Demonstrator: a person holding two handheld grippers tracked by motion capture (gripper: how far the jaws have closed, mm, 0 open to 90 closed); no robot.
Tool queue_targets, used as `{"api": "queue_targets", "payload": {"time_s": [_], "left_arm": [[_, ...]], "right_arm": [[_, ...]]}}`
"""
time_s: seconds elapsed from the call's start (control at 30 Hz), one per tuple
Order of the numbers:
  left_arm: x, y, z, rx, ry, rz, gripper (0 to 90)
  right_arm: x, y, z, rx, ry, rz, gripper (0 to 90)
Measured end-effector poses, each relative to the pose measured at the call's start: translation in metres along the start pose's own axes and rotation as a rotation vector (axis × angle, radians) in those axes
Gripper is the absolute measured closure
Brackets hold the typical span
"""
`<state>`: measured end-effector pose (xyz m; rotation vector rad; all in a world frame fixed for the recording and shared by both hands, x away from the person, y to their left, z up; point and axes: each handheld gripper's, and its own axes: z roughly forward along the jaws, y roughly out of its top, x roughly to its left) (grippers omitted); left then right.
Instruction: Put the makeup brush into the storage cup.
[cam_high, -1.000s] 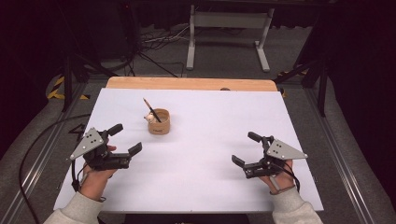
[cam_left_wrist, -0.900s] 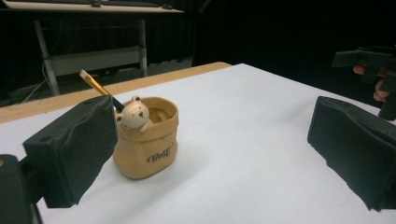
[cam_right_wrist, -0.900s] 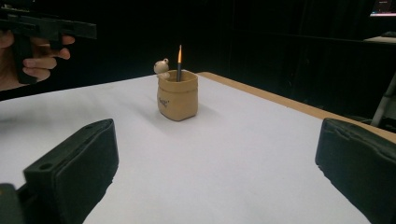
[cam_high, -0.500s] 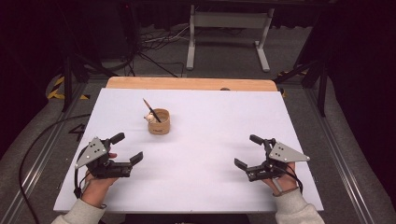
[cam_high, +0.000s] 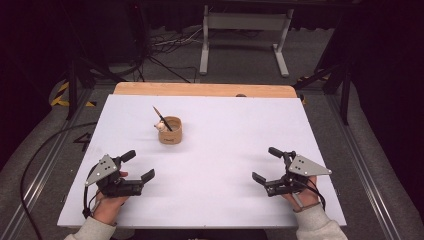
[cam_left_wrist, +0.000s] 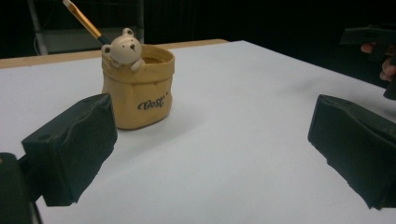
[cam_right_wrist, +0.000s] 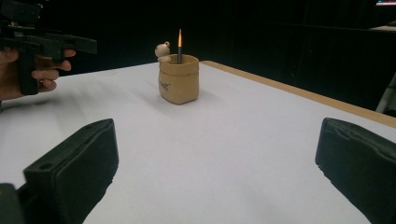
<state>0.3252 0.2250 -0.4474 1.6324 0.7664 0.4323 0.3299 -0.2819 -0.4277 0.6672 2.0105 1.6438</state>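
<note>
A small tan pot (cam_high: 171, 132) with a bear figure on its rim stands upright on the white table top (cam_high: 225, 135), left of centre. A thin brush (cam_high: 161, 117) leans out of it. In the left gripper view the pot (cam_left_wrist: 138, 89) is close ahead, left of the jaws' gap, with the brush (cam_left_wrist: 84, 19) slanting up left. In the right gripper view the pot (cam_right_wrist: 178, 78) stands farther off. My left gripper (cam_high: 139, 165) is open near the front left, holding nothing. My right gripper (cam_high: 267, 164) is open near the front right, holding nothing.
A bare wooden strip (cam_high: 200, 90) runs along the table's far edge. Beyond it on the floor stand a metal frame (cam_high: 245, 35) and loose cables (cam_high: 160, 45). A cable (cam_high: 40, 165) trails off the table's left side.
Both hands have drawn back toward the front edge of the table, lowering the grippers. The jaws stay apart. The pot and brush have not moved.
</note>
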Motion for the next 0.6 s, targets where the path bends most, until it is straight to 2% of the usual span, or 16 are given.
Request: {"api": "queue_targets", "payload": {"time_s": [0.07,0.17,0.4,0.6], "left_arm": [[-0.0026,-0.0014,0.0015,0.013,0.008,0.037,1.9],[-0.0037,-0.0025,0.0031,0.021,0.009,0.04,1.8],[-0.0013,-0.006,0.0052,0.013,0.007,0.011,1.8],[-0.0007,-0.0074,0.0045,0.004,0.019,-0.002,1.8]], "right_arm": [[-0.0005,-0.0006,-0.0009,0.001,-0.001,0.001,0.0],[-0.0012,-0.0011,-0.0015,0.001,-0.002,0.006,0.0],[-0.0012,-0.0015,-0.0014,0.007,0.002,0.006,0.0],[-0.0014,-0.002,0.0015,0.026,0.016,0.03,0.0]]}}
